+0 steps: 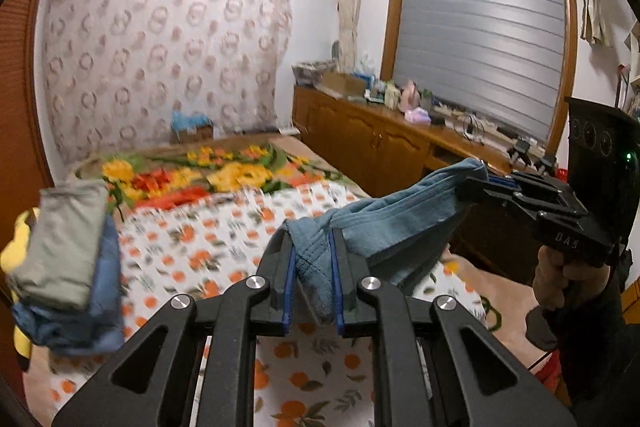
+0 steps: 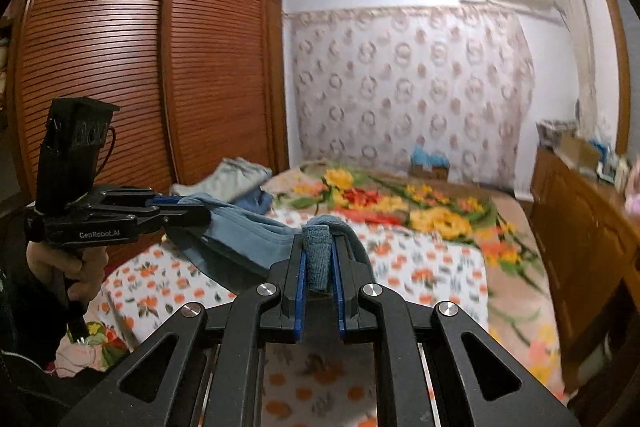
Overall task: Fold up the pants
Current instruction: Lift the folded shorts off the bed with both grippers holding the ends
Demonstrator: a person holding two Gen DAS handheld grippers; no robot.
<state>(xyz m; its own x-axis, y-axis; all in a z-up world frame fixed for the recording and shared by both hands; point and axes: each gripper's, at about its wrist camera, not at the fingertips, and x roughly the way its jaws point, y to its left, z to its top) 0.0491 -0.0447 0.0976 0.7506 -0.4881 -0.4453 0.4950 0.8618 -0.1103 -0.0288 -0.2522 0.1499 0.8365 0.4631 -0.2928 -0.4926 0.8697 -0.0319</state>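
The pants, blue-grey, hang stretched between our two grippers above the bed; our left gripper has its fingers drawn narrow on a bunched ribbed edge of the cloth; our right gripper pinches another fold the same way, its blue pads pressed against the fabric; in the left wrist view the right gripper shows from the side, cloth clamped at its tip, a hand around its handle; beneath lies an orange-print sheet, and farther off a flowered blanket; a stack of folded clothes sits at the bed's left edge; a slatted wardrobe stands beyond.
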